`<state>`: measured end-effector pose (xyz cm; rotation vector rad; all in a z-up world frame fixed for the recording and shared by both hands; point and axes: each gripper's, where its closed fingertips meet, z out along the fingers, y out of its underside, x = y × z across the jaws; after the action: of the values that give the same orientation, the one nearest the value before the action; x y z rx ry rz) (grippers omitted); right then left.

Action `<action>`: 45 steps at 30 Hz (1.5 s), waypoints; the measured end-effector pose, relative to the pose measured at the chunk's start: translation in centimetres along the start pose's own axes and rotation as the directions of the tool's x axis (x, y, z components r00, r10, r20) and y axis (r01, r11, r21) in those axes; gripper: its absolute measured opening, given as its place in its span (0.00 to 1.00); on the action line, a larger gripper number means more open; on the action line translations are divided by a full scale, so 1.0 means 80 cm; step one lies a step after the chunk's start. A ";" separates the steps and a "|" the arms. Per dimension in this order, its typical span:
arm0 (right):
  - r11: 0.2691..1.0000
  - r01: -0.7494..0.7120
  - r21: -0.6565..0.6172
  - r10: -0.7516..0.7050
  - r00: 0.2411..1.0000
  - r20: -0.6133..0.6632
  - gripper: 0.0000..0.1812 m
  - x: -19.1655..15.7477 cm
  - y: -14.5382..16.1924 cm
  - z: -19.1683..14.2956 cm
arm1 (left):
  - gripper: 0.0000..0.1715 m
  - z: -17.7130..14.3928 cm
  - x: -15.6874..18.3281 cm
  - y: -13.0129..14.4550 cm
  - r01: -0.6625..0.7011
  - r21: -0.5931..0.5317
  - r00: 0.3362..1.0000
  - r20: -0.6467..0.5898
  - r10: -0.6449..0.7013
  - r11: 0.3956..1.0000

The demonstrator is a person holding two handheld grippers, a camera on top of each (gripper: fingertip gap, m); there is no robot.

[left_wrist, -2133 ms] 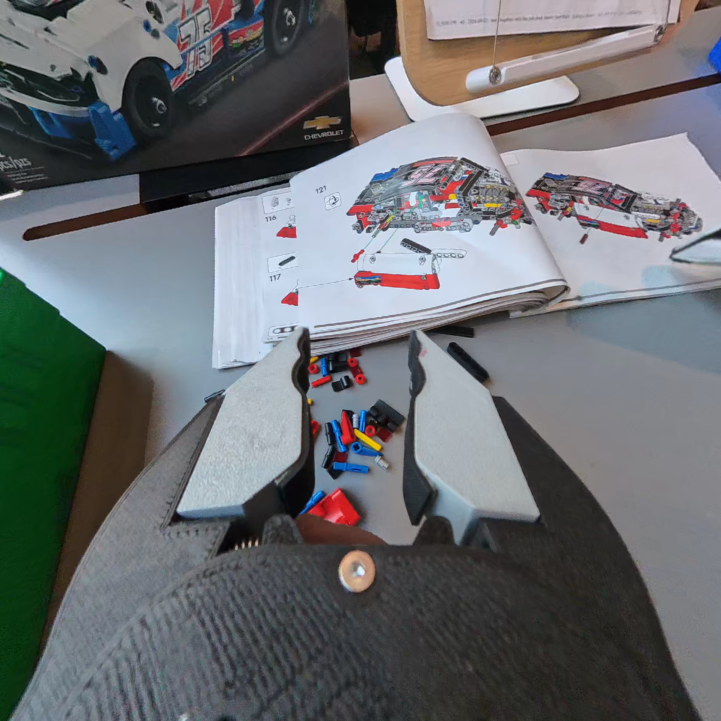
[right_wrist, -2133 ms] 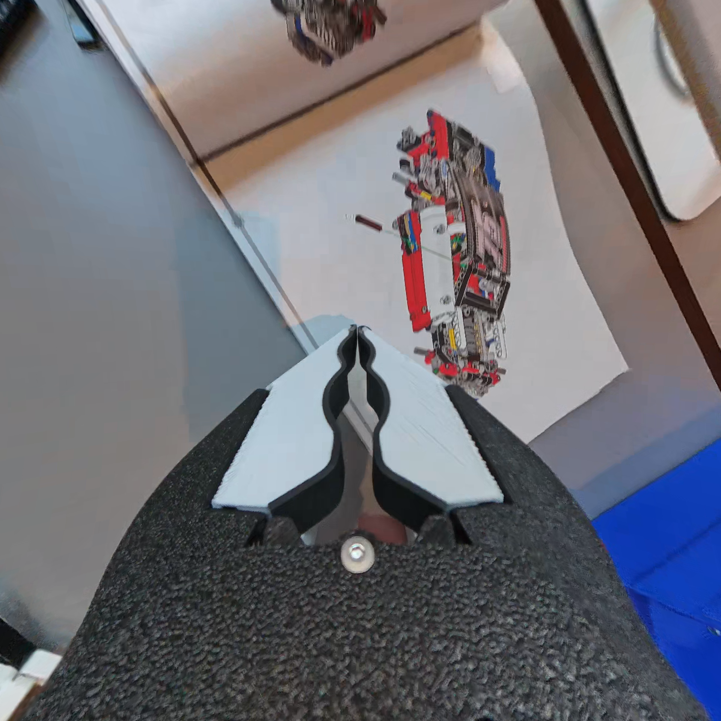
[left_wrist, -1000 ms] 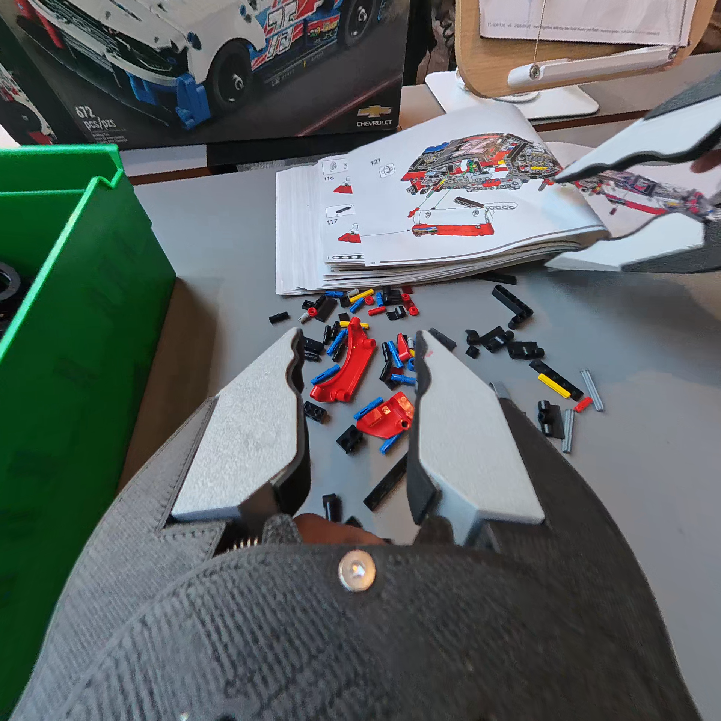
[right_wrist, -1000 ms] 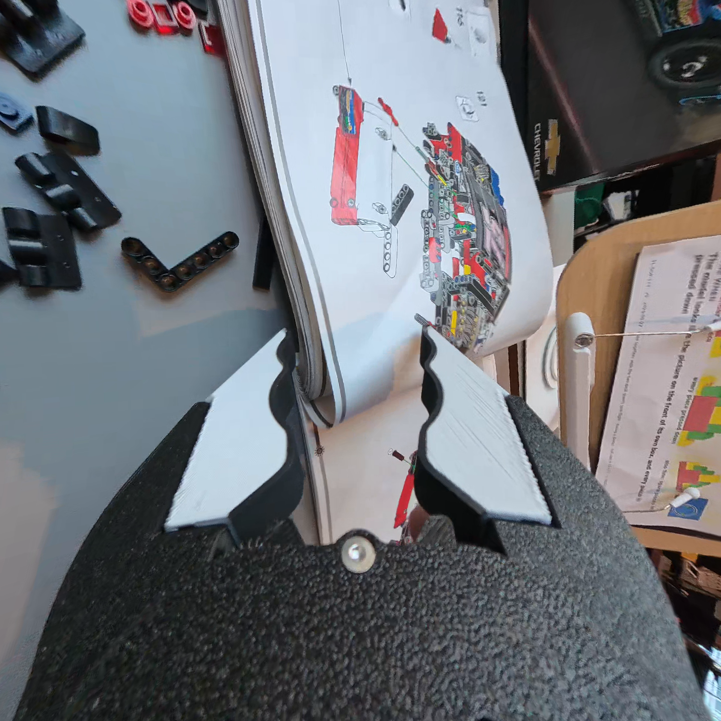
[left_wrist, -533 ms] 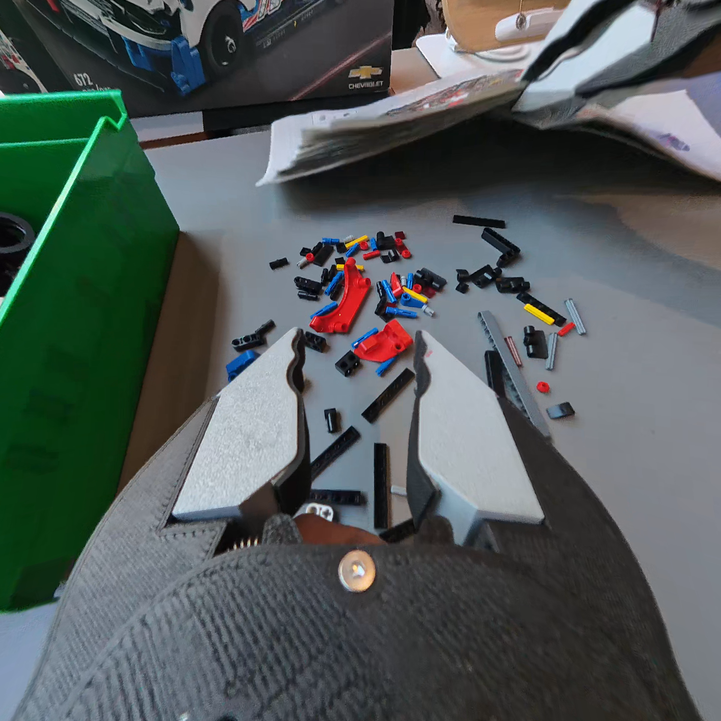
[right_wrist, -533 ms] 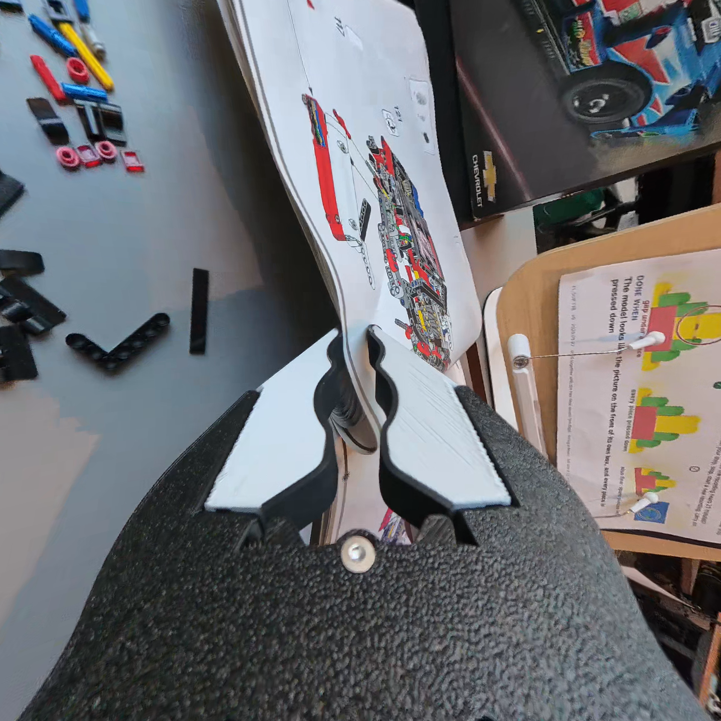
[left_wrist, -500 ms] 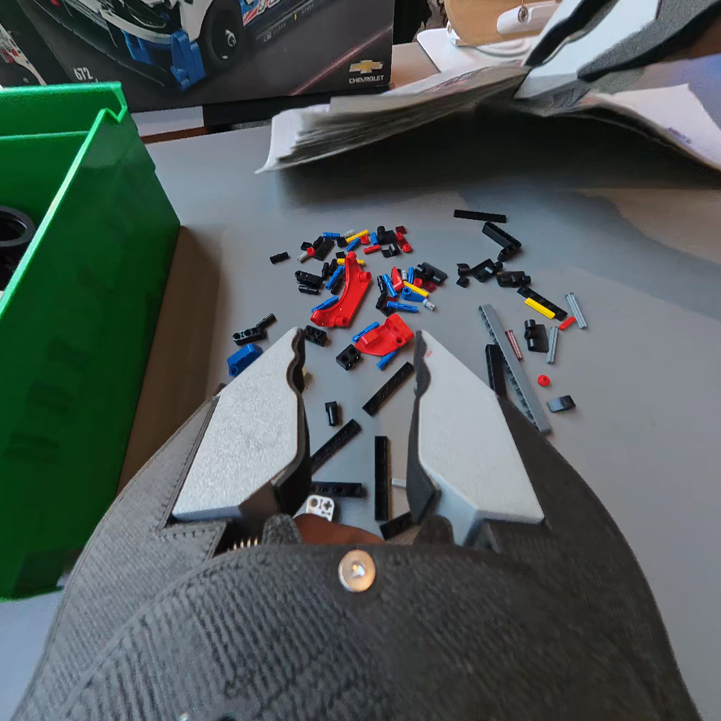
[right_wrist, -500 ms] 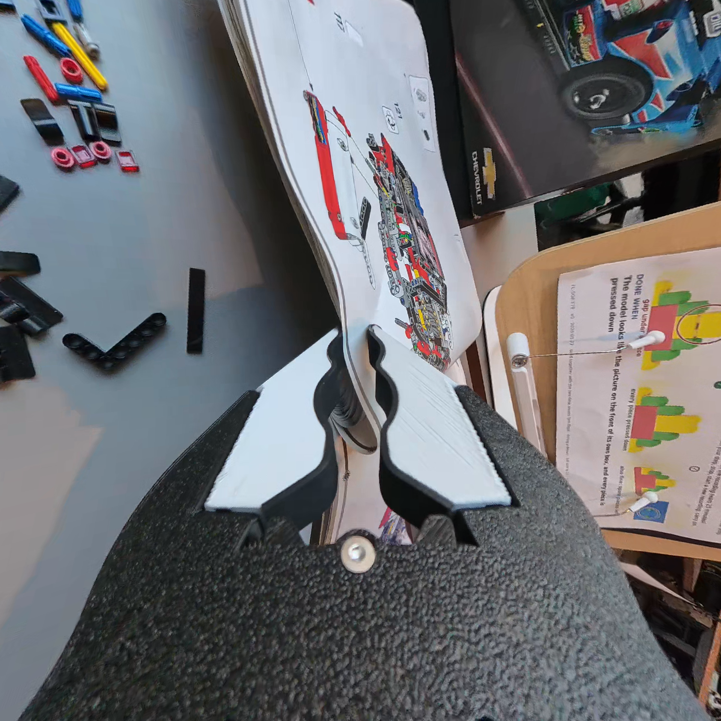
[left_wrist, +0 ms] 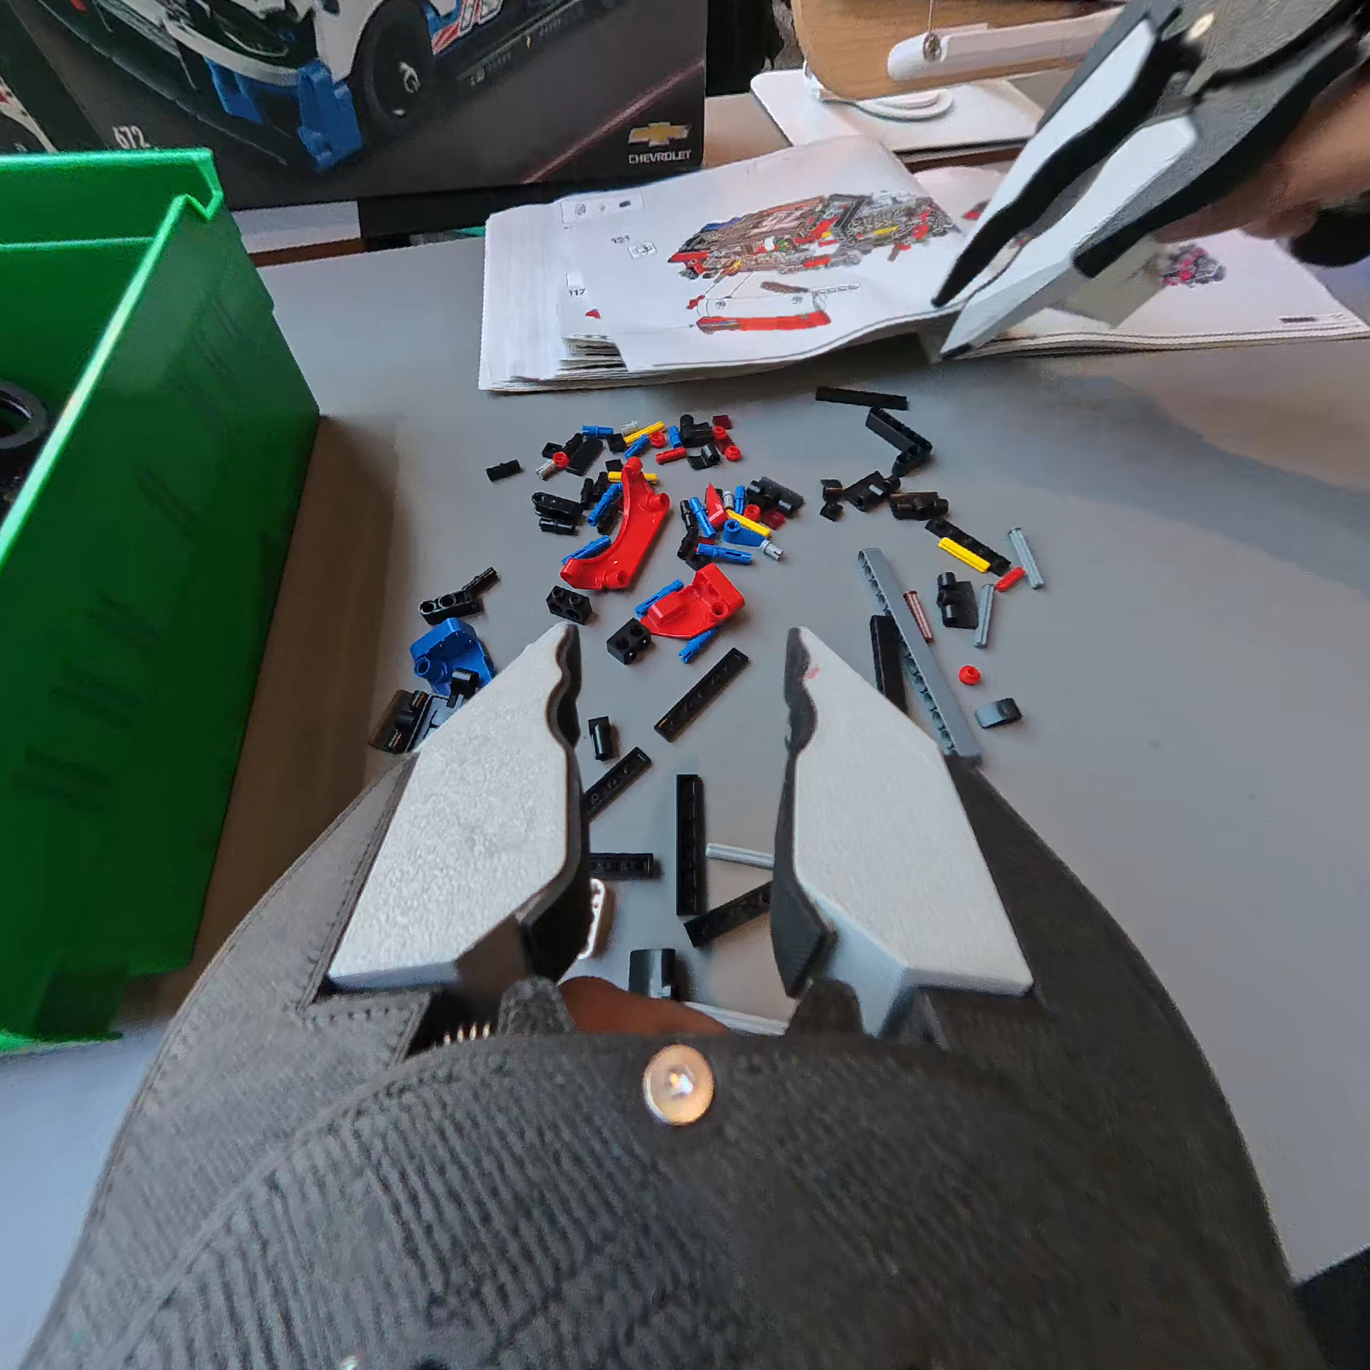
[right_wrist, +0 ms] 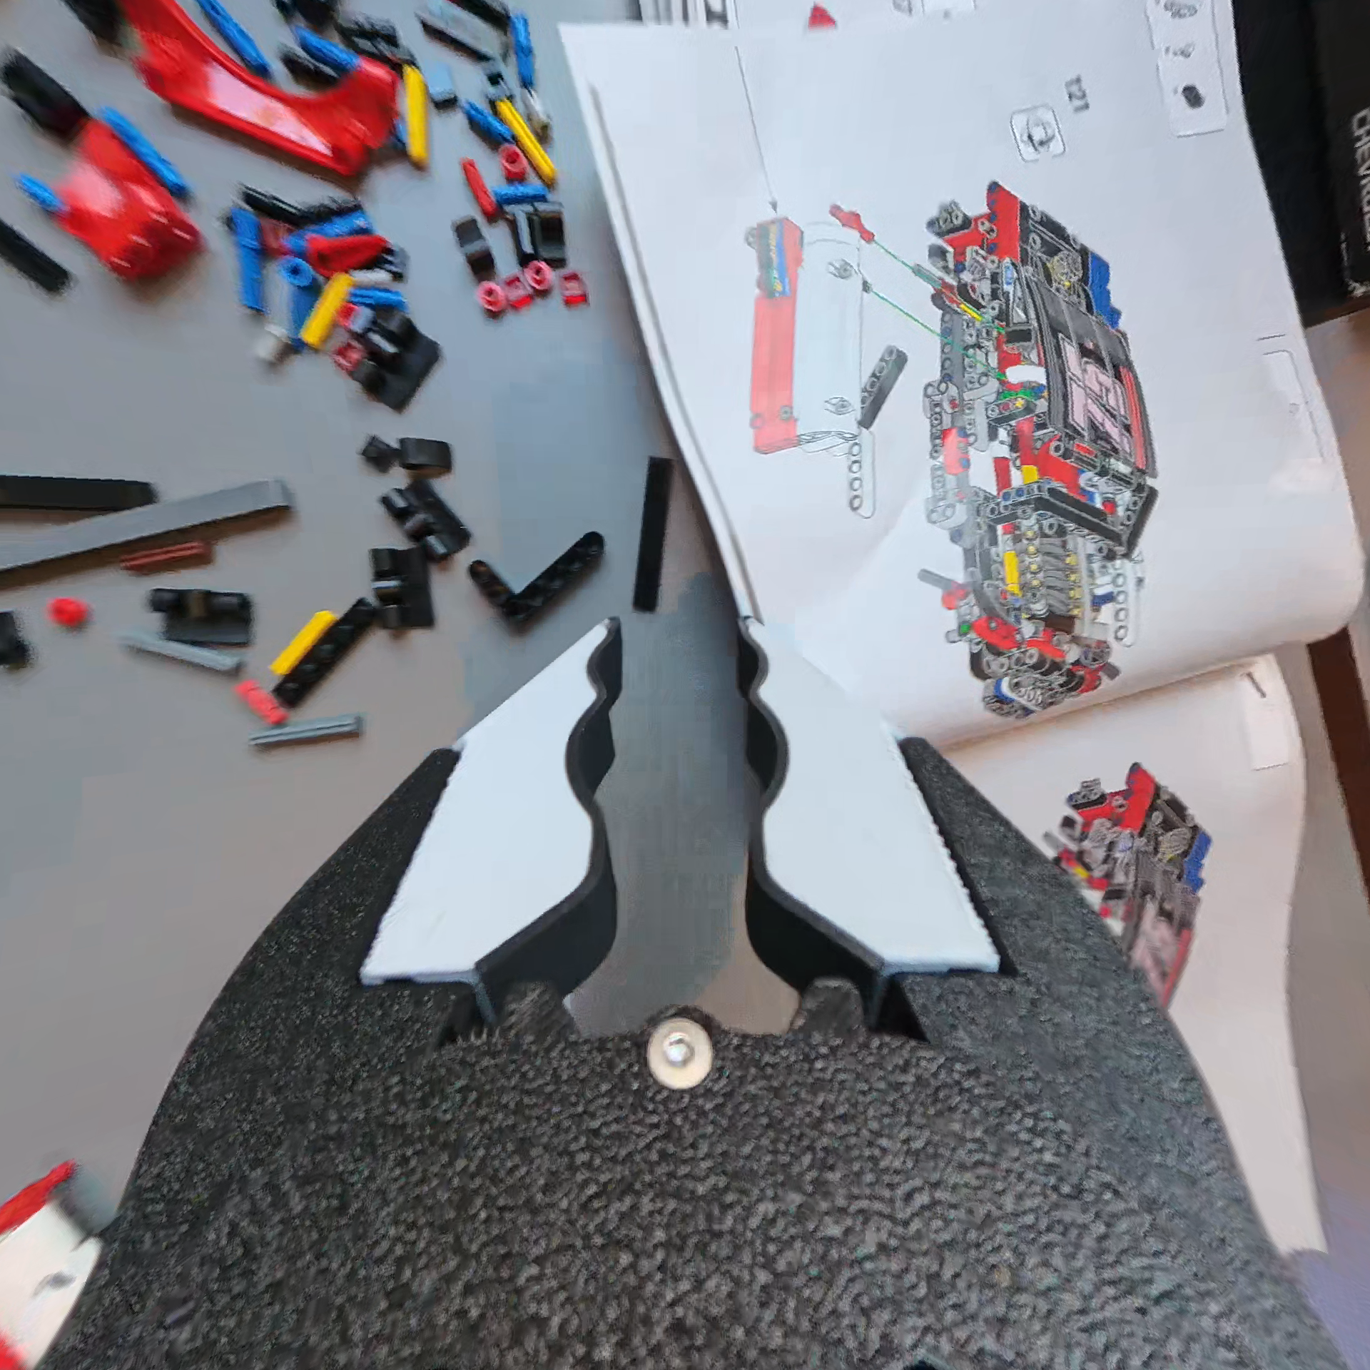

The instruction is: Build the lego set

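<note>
Nearest in the left wrist view, the left tool hangs released, jaws wide apart, above thin black beams lying flat on the grey table. Just beyond its tips lie a red shell piece and a curved red panel among small blue, yellow and black pins. A long grey beam sits to the right, a green bin to the left.

Farther off, the instruction booklet lies open beside the loose parts, and the right tool, also released and gripping nothing, hovers by its near edge; nothing is yet picked up.

The step seems to be choosing a part. Best to match the page's red panel and black beam first, then descend squarely over one piece, clear of neighbours, and pinch its long sides so it does not skate away.

Behind stands the set's box.
</note>
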<state>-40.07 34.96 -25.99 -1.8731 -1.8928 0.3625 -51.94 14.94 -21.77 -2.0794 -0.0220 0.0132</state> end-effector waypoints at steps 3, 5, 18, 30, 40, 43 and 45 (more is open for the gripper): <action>0.990 -0.079 0.113 0.071 0.995 0.071 0.17 -0.012 0.007 -0.049 | 0.31 -0.001 0.008 -0.002 -0.012 0.001 1.000 -0.006 0.012 1.000; 0.971 -0.138 0.194 0.124 0.989 0.084 0.17 -0.011 0.020 -0.092 | 0.31 -0.003 0.020 -0.006 -0.025 0.011 0.999 -0.025 0.026 1.000; 0.878 -0.420 0.230 0.447 0.891 -0.079 0.10 0.075 0.133 -0.110 | 0.30 0.073 0.139 -0.088 -0.239 0.058 0.955 -0.168 0.245 0.969; 0.901 -0.417 0.115 0.404 0.906 0.124 0.09 0.123 0.045 0.015 | 0.29 0.272 -0.052 -0.103 -0.206 -0.308 0.978 -0.029 0.208 0.929; 0.984 -0.077 -0.162 0.115 0.962 0.246 0.05 0.123 0.023 0.031 | 0.23 0.317 -0.050 -0.111 -0.306 -0.301 0.948 -0.180 0.261 0.903; 0.970 0.013 -0.245 0.051 0.966 0.253 0.03 0.124 0.022 0.033 | 0.09 0.331 -0.026 -0.082 -0.368 -0.363 0.924 -0.247 0.292 0.856; 0.946 0.102 -0.307 -0.026 0.970 0.242 0.03 0.125 0.022 0.035 | 0.00 0.332 -0.018 -0.082 -0.362 -0.353 0.925 -0.251 0.285 0.863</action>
<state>-39.66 45.32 -27.92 -2.0388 -2.2811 0.2808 -53.91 41.30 -28.99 -2.4570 0.4848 0.0169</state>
